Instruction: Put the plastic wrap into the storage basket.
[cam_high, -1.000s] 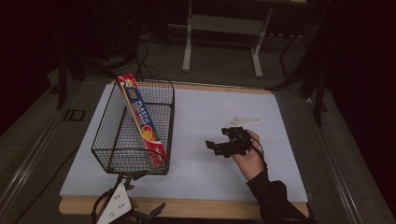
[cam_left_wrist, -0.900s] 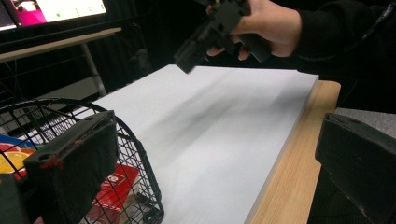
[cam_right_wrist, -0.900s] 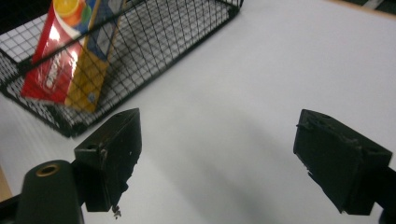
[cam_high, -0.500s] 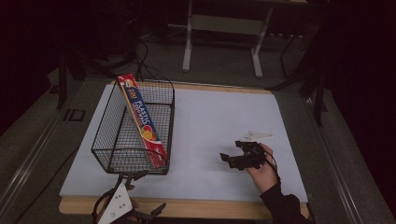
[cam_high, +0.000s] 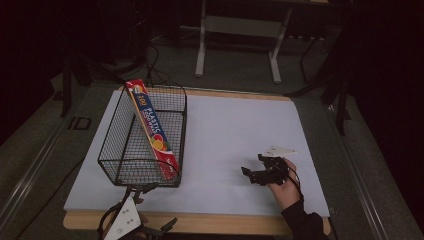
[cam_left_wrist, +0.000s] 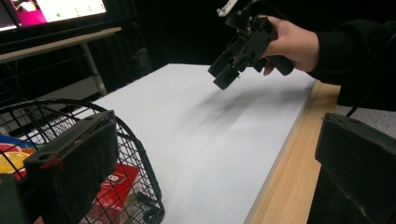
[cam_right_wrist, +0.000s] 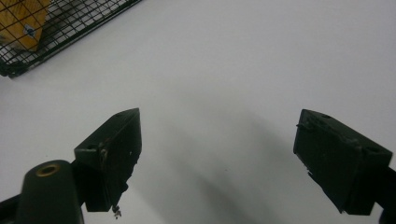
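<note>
Right gripper (cam_high: 257, 172) over the white table (cam_high: 230, 130), held by the right hand (cam_high: 285, 189), jaws spread wide with nothing between them. Left gripper (cam_high: 131, 226) low at the near table edge, jaws also wide apart and empty, partly cut off in the high view. Wire basket (cam_high: 142, 135) sits just ahead of the left gripper, well left of the right one. Plastic-wrap box (cam_high: 150, 125) leans inside, far end above the rim. Left gripper view shows a lit screen (cam_left_wrist: 51, 11); box print unreadable there.
</note>
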